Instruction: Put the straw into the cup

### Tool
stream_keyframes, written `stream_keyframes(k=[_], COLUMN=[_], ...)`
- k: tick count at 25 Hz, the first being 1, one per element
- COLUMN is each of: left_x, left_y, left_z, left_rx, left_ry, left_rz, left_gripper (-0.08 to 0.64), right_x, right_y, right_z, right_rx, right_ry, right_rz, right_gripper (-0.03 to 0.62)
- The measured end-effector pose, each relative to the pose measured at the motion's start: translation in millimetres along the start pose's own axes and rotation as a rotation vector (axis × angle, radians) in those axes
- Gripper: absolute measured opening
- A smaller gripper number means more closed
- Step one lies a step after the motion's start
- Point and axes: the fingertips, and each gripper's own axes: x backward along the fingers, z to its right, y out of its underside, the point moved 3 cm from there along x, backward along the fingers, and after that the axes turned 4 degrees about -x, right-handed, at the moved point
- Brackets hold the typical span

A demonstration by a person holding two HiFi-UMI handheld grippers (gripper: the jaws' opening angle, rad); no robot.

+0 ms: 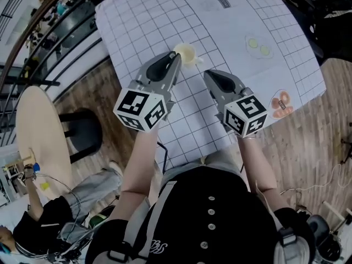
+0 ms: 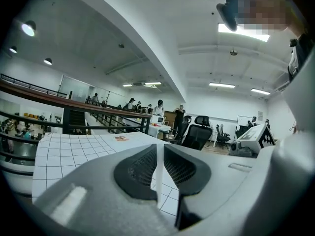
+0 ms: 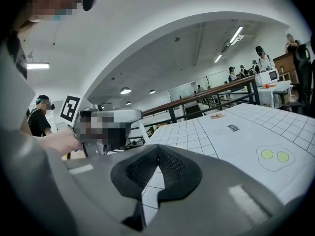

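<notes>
So the straw (image 2: 157, 181) is a thin white one, and it's pinched between the two dark pads of the left gripper (image 1: 176, 58), standing pretty much upright in the left gripper view, running from the pad tips down the middle of the gap. Can't really pick it out from the head view, too thin. The cup (image 1: 185, 53) is a small pale cream one, upright with its open mouth facing up, looks empty as far as I can tell. It's sitting on the white gridded sheet (image 1: 247, 21), right at the tip of that gripper.
</notes>
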Motion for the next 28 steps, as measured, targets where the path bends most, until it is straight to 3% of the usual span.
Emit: stream_keyframes(k=[11, 28], left_x=[-27, -53], left_y=[2, 51], left_z=[-35, -48], left_rx=[0.022, 0.074], left_ry=[-0.008, -0.010], left_rz=[0.001, -0.133], left_gripper=[0.048, 0.051], right_x=[-28, -42], right_y=[-9, 18], right_z=[21, 42], right_rx=[-0.024, -0.109], right_ry=[0.028, 0.062], right_rz=[0.019, -0.013], right_gripper=[0.000, 0.000])
